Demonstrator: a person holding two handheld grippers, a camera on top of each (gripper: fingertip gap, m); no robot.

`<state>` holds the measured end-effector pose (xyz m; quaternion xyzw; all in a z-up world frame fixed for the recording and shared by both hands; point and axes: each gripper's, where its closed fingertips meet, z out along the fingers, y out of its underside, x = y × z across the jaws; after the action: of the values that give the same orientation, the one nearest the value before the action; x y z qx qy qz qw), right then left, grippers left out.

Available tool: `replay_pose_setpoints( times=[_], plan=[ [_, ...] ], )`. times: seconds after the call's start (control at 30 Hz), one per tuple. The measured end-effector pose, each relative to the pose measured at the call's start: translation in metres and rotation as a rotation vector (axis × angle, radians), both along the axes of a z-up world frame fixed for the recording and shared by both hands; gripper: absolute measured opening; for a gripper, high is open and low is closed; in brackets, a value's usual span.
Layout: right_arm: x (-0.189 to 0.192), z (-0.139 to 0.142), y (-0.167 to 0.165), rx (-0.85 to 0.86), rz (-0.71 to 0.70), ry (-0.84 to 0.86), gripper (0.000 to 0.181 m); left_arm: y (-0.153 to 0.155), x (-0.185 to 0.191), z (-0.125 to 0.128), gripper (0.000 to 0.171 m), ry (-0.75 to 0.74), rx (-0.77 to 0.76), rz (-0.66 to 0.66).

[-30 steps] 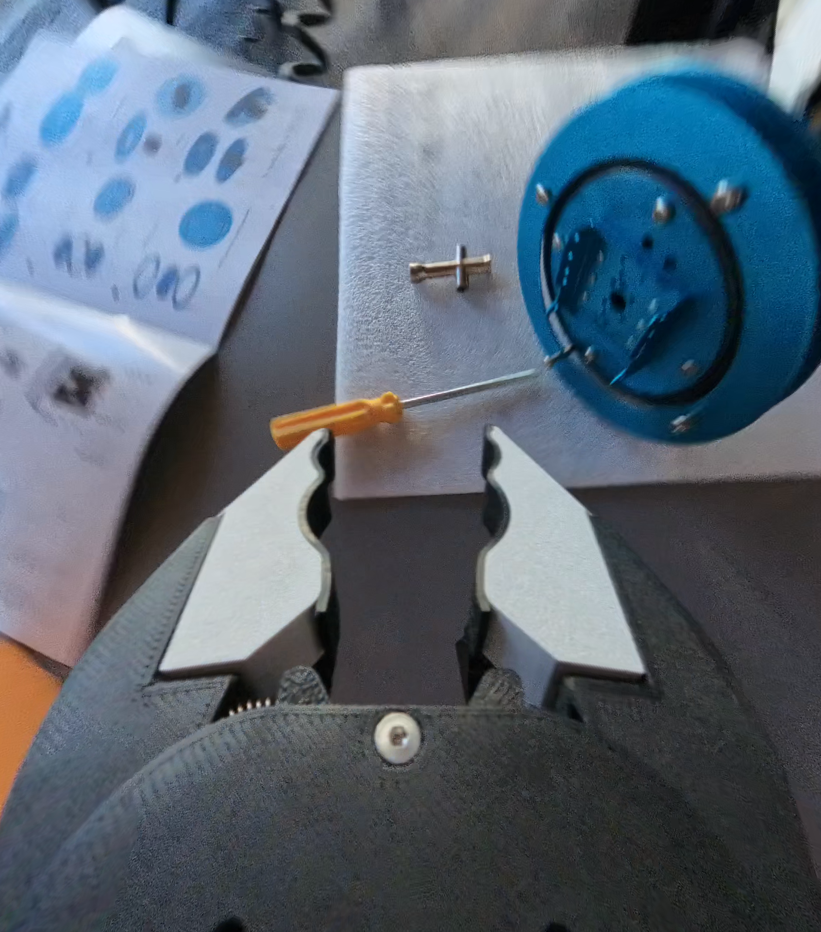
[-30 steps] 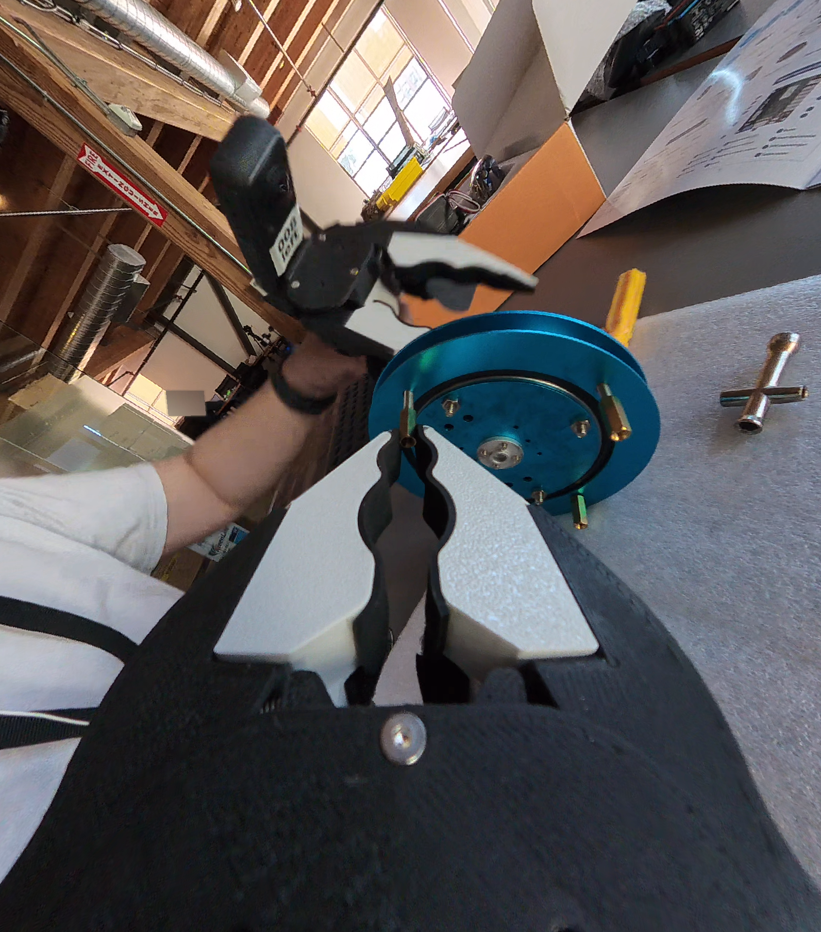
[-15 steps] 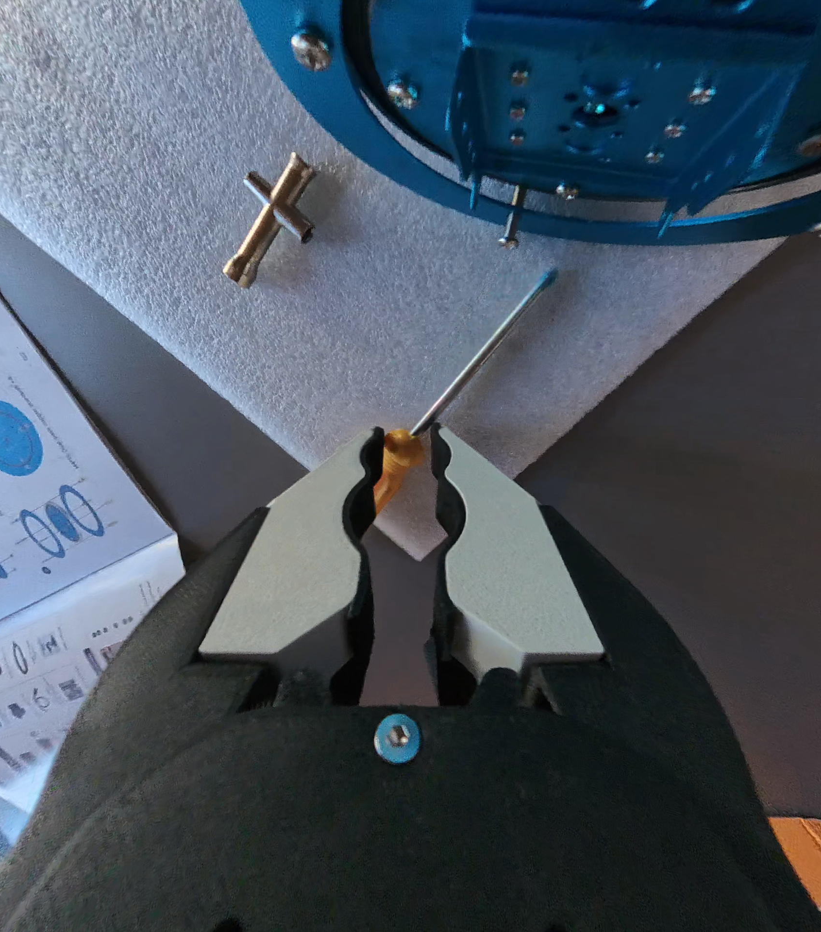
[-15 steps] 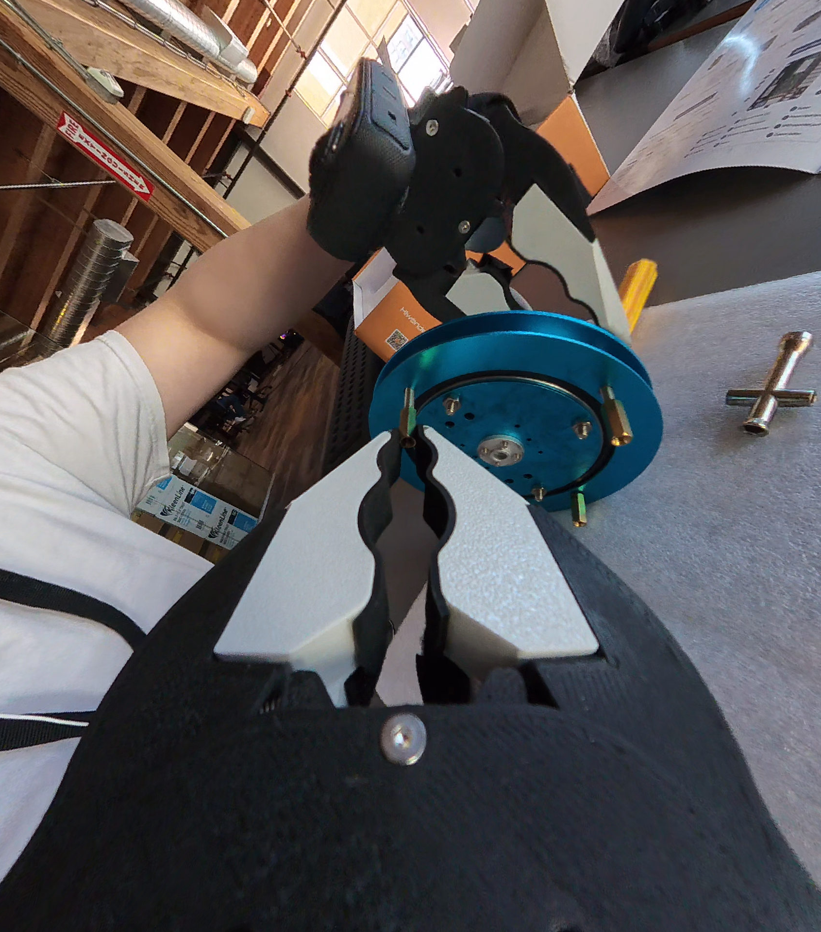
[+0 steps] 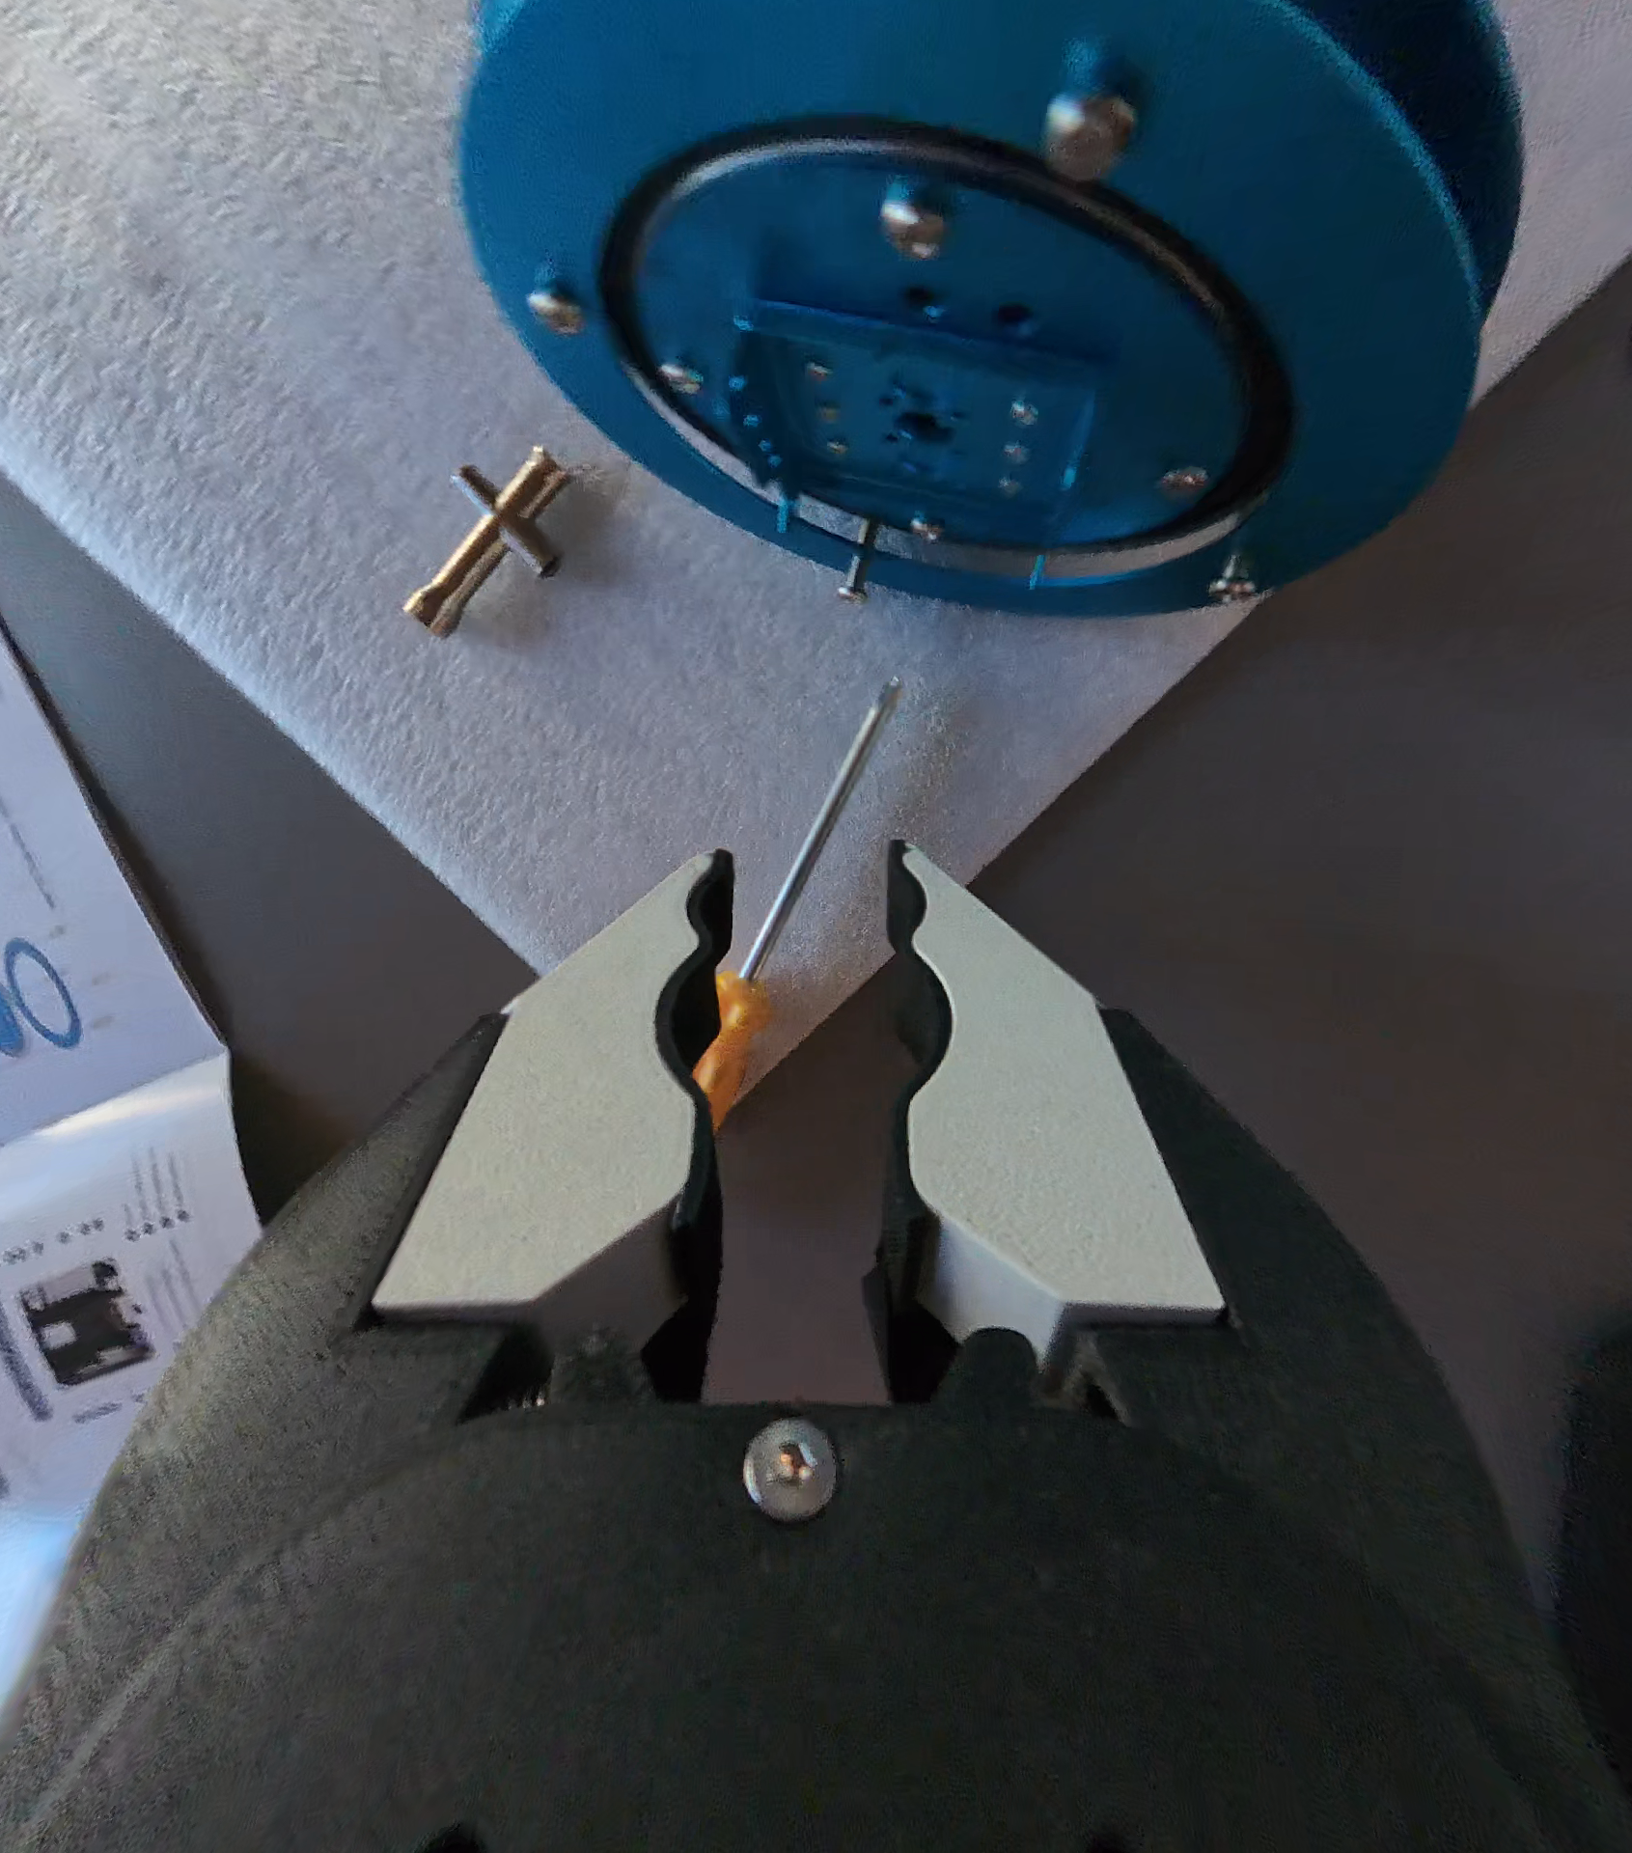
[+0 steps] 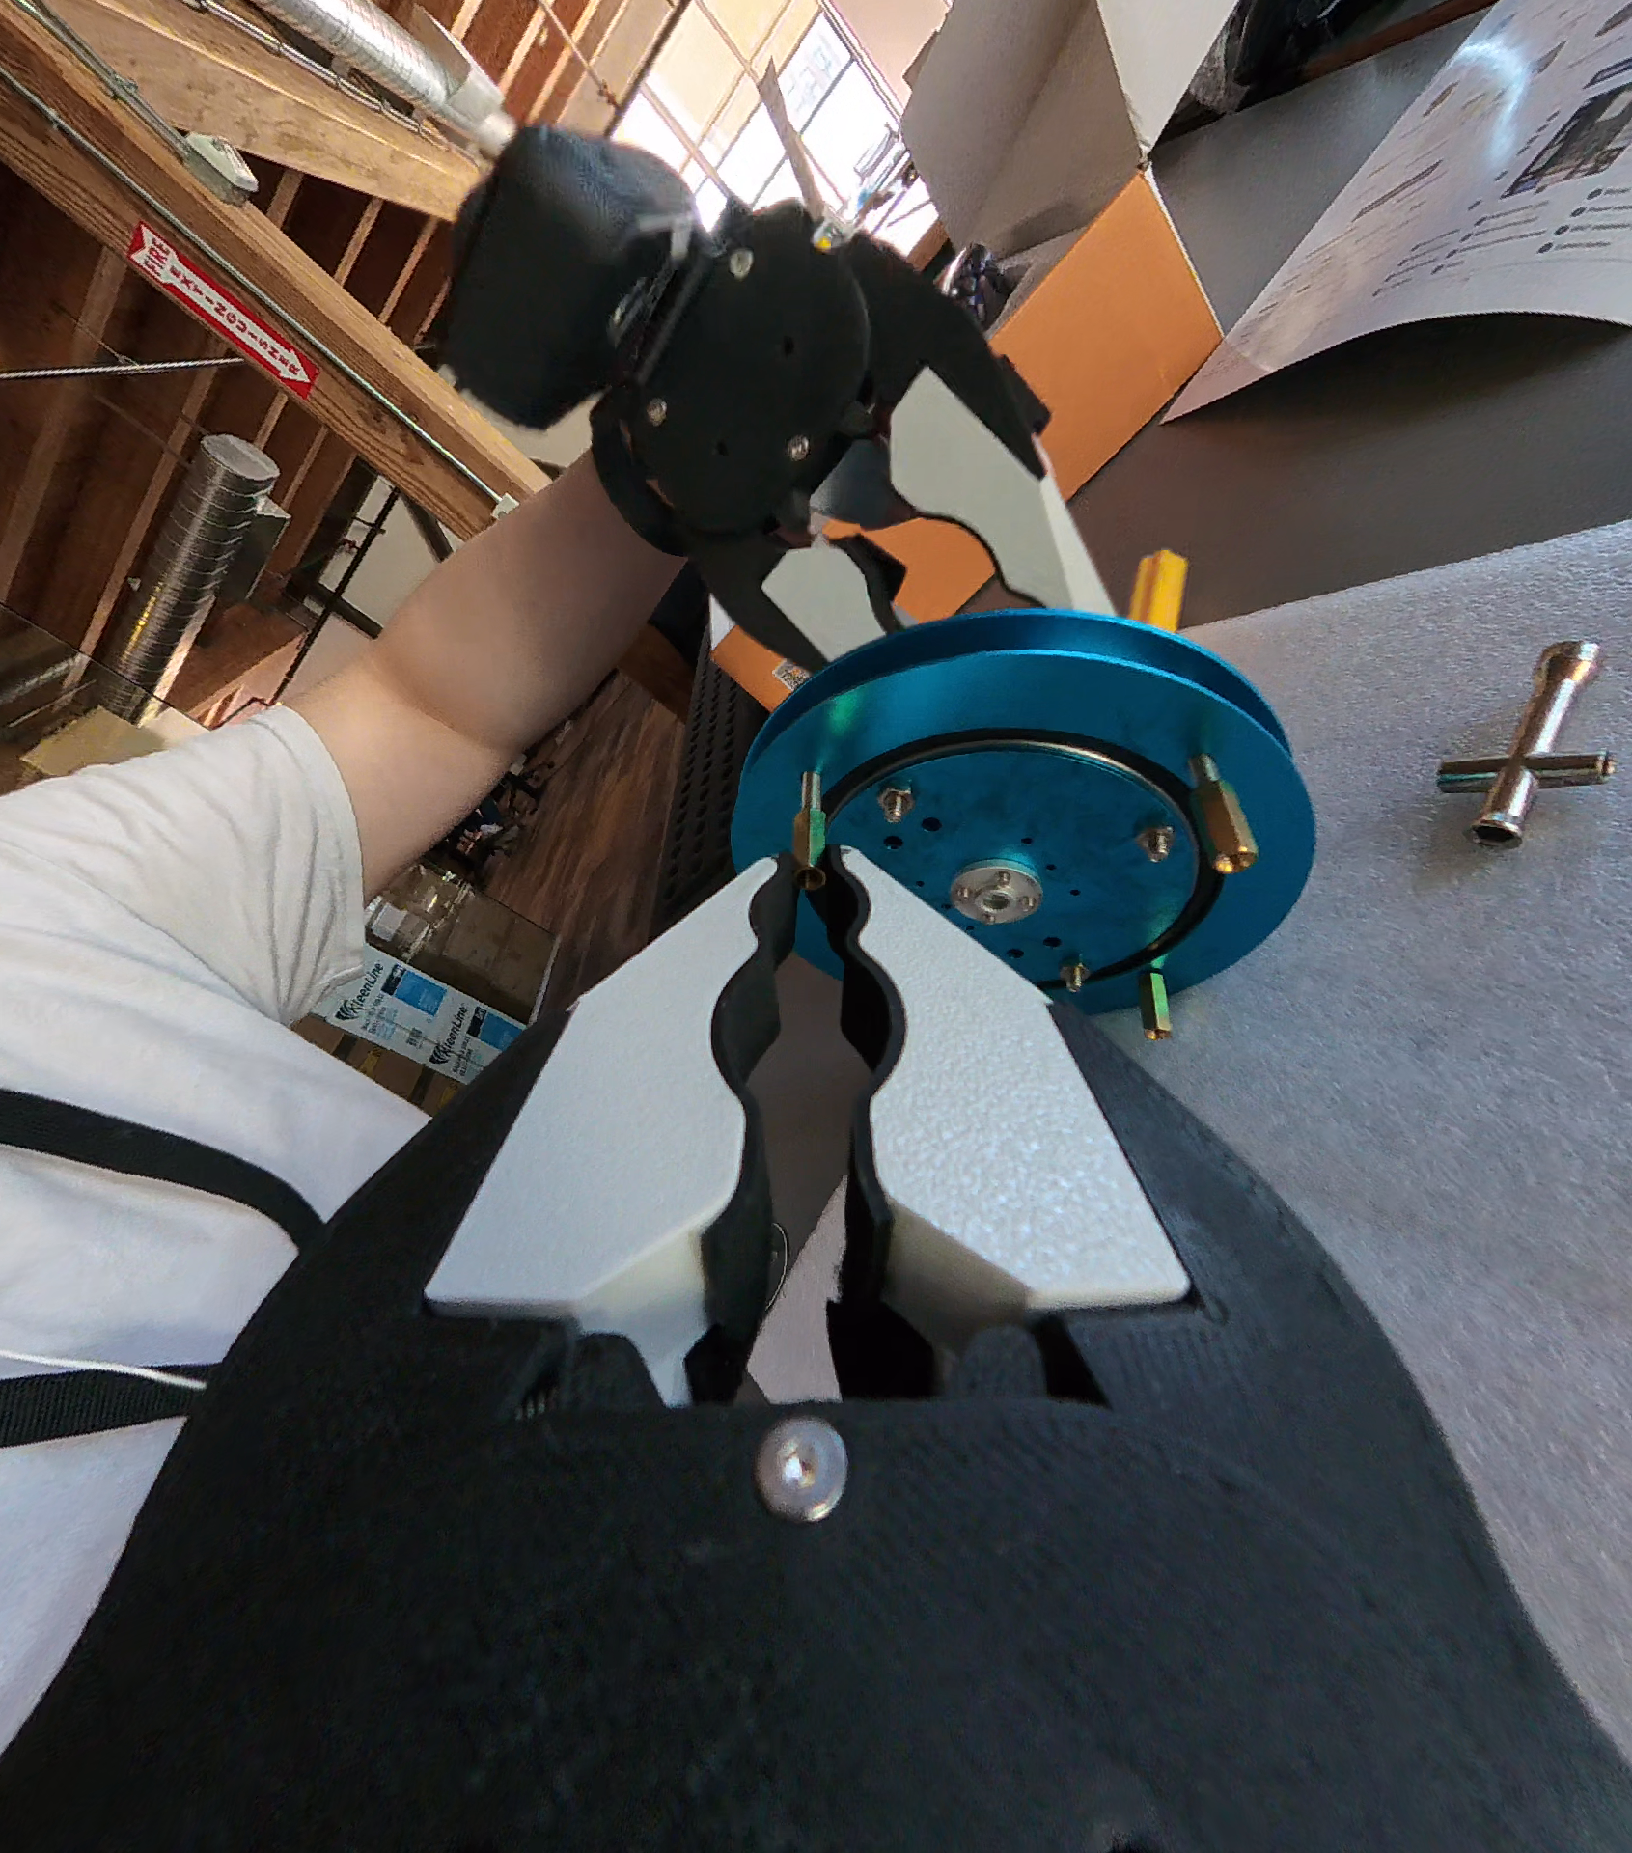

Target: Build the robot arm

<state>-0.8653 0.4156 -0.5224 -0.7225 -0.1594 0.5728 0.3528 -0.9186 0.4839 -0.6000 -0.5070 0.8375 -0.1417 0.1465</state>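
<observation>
Grey foam sheet (image 5: 310, 301) covers part of a dark table (image 5: 1393, 953). We find the left gripper (image 5: 806, 872) with fingers apart, straddling the orange-handled screwdriver (image 5: 726, 1033), which lies at the sheet's corner touching one finger. The right gripper (image 6: 817, 867) is clamped on a brass standoff (image 6: 806, 827) of the blue disc (image 6: 1022, 802), held on edge. We judge centring the handle advisable. An open cardboard box (image 6: 1092, 331) stands behind, contents unseen.
</observation>
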Motion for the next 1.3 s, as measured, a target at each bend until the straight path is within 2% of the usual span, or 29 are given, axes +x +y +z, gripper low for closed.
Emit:
replay_pose_setpoints(
  times=[0.07, 0.13, 0.23, 0.27, 0.33, 0.57, 0.83, 1.03, 1.2, 1.3],
  plan=[
    [0.001, 0.0, 0.0, -0.004, -0.008, -0.006, 0.003, 0.0, -0.002, -0.009, 0.028, 0.038, 0.068, -0.071],
    [0.003, -0.001, 0.001, -0.005, -0.016, -0.013, 0.003, -0.002, -0.002, -0.018, 0.024, 0.07, 0.059, -0.106],
    [0.004, -0.001, 0.001, -0.011, -0.029, -0.008, 0.003, -0.006, -0.003, -0.026, 0.018, 0.097, -0.007, -0.101],
    [0.004, -0.001, 0.001, -0.015, -0.03, -0.003, 0.003, -0.006, -0.003, -0.025, 0.006, 0.101, -0.023, -0.091],
    [0.003, -0.001, 0.0, -0.025, -0.024, 0.005, 0.003, -0.004, -0.003, -0.02, 0.005, 0.081, -0.058, -0.058],
    [0.003, -0.001, 0.0, -0.021, -0.007, -0.023, 0.003, -0.011, 0.013, 0.022, 0.003, -0.145, -0.218, 0.098],
    [0.002, 0.0, 0.002, -0.033, 0.02, -0.02, 0.003, -0.018, 0.011, 0.054, 0.002, -0.417, -0.19, 0.219],
    [-0.003, 0.0, 0.003, -0.02, 0.039, -0.042, 0.003, -0.015, 0.01, 0.07, 0.002, -0.533, -0.062, 0.276],
    [-0.003, 0.001, 0.004, -0.021, 0.036, -0.03, 0.003, -0.002, 0.016, 0.101, 0.002, -0.7, -0.142, 0.332],
    [-0.003, 0.001, 0.005, -0.022, 0.033, -0.024, 0.003, 0.002, 0.023, 0.097, 0.002, -0.731, -0.088, 0.294]
  ],
)
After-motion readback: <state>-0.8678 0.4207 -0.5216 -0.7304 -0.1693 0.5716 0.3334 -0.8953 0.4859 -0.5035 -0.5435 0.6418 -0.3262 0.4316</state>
